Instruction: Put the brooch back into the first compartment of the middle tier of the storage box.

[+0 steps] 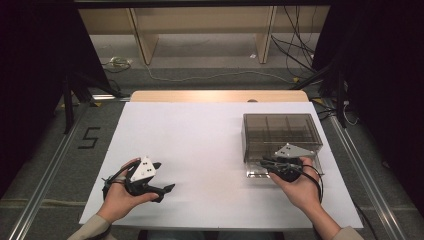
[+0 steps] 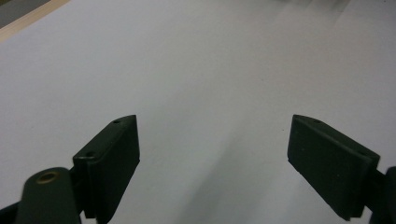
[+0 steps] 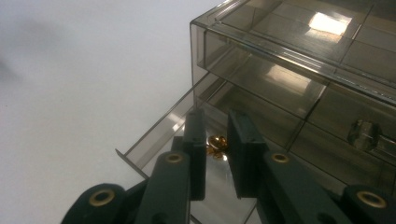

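White covering spreads over the surface (image 1: 200,150), and most of it lies bare from where I watch. Toward the right side stands a smoky clear drawer box (image 1: 280,132), its lower drawer (image 3: 154,140) pulled out toward the person. My right gripper (image 3: 215,154) reaches into that open drawer from the near side, its jaws narrow with a small gold object (image 3: 216,145) between them; I cannot tell whether the pads press on it. The drawer's front wall and the box's upper shelf edge stand close around the jaws, so room is tight there. My left gripper (image 2: 212,149) sits over bare surface at the near left, jaws wide with nothing between them, well apart from the box. Beyond the far edge I see floor, cables (image 1: 295,55) and wooden furniture legs (image 1: 142,40).
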Demonstrator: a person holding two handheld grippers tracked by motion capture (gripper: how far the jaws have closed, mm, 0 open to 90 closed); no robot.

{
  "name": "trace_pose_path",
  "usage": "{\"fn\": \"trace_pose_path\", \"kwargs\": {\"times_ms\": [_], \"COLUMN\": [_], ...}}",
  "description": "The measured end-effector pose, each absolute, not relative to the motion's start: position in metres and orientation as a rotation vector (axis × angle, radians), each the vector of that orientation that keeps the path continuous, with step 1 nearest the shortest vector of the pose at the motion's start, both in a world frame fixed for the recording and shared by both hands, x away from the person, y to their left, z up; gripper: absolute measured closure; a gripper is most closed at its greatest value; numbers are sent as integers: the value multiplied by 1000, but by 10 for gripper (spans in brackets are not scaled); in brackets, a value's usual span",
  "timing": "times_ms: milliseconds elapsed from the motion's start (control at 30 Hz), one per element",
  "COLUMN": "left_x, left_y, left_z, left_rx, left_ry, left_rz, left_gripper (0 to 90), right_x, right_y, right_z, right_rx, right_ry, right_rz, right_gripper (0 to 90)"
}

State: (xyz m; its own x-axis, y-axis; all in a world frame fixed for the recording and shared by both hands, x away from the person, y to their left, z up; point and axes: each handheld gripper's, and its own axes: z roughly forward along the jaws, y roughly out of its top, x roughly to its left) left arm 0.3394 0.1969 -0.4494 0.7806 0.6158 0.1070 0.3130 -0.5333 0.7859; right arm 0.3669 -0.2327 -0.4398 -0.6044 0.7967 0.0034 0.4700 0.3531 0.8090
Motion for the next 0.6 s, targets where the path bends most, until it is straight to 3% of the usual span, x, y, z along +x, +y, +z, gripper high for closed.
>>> {"fn": "trace_pose_path", "kwargs": {"times_ms": [600], "left_x": [339], "left_y": [197], "left_z": [-450], "left_rx": [2167], "left_ry": [686], "left_rz": [480], "left_gripper": [170], "right_x": [368], "right_y": [-233], "right_z": [-441], "right_rx": [1115], "right_ry": [2244], "right_rz": [1129], "right_gripper": [789]}}
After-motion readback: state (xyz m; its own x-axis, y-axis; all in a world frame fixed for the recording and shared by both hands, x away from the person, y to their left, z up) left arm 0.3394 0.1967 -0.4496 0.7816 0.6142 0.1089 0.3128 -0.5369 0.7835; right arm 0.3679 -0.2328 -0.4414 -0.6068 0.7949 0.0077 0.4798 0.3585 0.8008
